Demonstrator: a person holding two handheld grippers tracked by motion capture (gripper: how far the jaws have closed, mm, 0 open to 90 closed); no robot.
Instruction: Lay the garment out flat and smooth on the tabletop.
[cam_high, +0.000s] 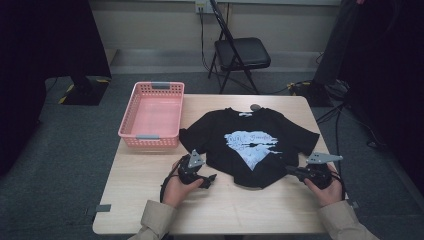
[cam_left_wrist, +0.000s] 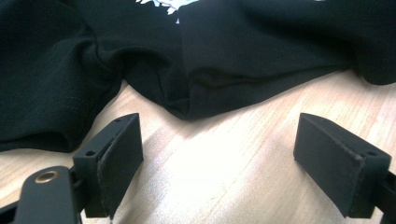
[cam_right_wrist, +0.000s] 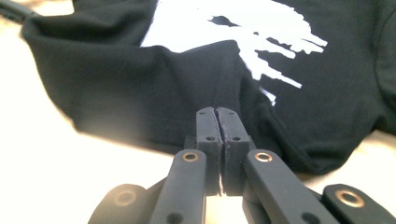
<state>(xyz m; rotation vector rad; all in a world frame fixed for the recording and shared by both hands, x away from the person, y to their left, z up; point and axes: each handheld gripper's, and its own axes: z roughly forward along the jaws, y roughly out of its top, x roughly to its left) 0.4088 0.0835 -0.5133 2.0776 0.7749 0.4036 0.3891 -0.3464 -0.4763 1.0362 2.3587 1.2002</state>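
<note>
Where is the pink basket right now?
In the high view, the pink basket sits at the table's far left corner, just left of the black T-shirt and beyond the left gripper.

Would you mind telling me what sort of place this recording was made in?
Probably a lab or studio: a lone wooden table on grey carpet, a folding chair by the wall, and cables trailing across the floor.

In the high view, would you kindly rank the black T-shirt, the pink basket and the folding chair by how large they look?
1. black T-shirt
2. pink basket and folding chair: they look alike, and the chair stands farther away, so I leave them unranked.
</note>
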